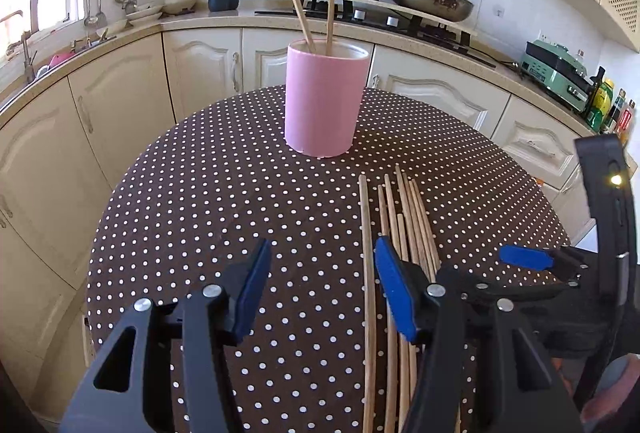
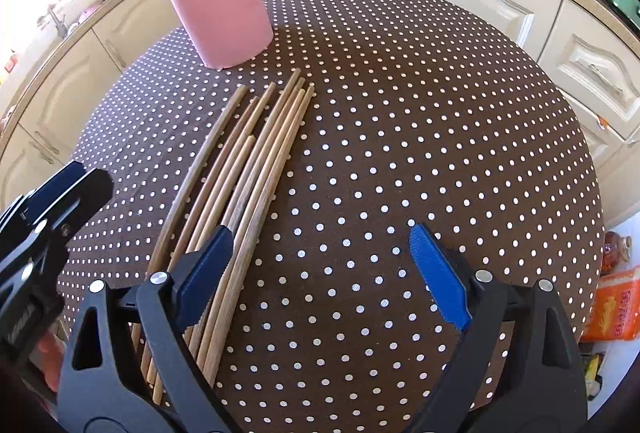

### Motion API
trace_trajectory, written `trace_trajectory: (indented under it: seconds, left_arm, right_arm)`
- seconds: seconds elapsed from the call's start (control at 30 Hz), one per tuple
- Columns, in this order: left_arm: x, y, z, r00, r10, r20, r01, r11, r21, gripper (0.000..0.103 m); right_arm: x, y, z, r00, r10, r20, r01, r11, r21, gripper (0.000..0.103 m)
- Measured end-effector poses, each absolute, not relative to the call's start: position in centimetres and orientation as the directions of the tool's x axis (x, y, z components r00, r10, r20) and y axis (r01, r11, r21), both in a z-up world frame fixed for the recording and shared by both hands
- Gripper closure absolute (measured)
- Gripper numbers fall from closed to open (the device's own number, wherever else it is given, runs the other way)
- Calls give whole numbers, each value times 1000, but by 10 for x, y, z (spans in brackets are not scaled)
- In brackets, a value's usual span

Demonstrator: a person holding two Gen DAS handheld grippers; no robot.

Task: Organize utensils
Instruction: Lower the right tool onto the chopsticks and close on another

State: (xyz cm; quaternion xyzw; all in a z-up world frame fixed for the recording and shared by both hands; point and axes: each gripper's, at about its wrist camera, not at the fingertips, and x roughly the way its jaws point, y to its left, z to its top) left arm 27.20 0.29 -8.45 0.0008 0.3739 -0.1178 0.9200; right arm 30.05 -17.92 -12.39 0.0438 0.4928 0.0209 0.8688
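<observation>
Near the pink cup (image 1: 325, 101) holding two chopsticks (image 1: 297, 4), loose chopsticks (image 2: 248, 169) lie on the bench (image 2: 400, 113); left gripper (image 1: 322, 289) and right gripper (image 2: 322, 273) both gape apart, holding nothing.

The round polka-dot table (image 1: 240, 201) carries a pink holder (image 1: 325, 101) near its far edge and loose chopsticks (image 2: 248, 169) toward its near edge.

The left wrist camera looked forward from low above the polka-dot table (image 1: 200, 193), facing the pink cup (image 1: 326, 101) and kitchen counter (image 1: 200, 27) beyond. The right wrist camera sat just to its right, pitched more steeply down at the tabletop. Both views shared the cup, the loose chopsticks (image 2: 248, 169) and the cabinets; each caught the other gripper at its edge.
</observation>
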Motion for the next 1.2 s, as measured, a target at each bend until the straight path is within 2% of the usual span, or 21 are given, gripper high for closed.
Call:
trace_trajectory:
  seconds: [0.13,0.17,0.2,0.23,0.3,0.47,0.73,1.03,1.2]
  left_arm:
    - [267,-3,-85,699,-178,-693,210,977,-39,49]
    - [265,-3,-85,701,-180,-690,212,976,-40,49]
    - [263,-3,-85,700,-185,-690,215,976,-43,49]
    - [261,-4,-87,696,-186,-693,217,975,-43,49]
    - [257,-5,-89,697,-174,-695,210,977,-34,49]
    - [249,-5,-95,672,-179,-718,208,977,-50,49]
    - [254,-12,-101,657,-163,-736,198,979,-40,49]
    - [289,-23,-114,604,-170,-778,217,975,-45,49]
    - [312,-33,-124,590,-120,-799,217,976,14,49]
  right_arm:
    - [303,-172,-123,525,38,-850,27,998,61,15]
    - [301,-171,-123,542,34,-840,32,998,61,23]
    - [301,-168,-122,553,23,-833,35,998,51,35]
    - [301,-164,-122,560,4,-828,32,999,26,41]
    - [301,-161,-122,570,-21,-821,37,999,0,66]
    - [297,-174,-121,582,33,-813,10,999,48,92]
    - [276,-193,-120,566,189,-802,-54,980,193,94]
    - [286,-201,-118,540,223,-812,-72,973,220,94]
    - [307,-199,-118,532,219,-818,-86,975,205,93]
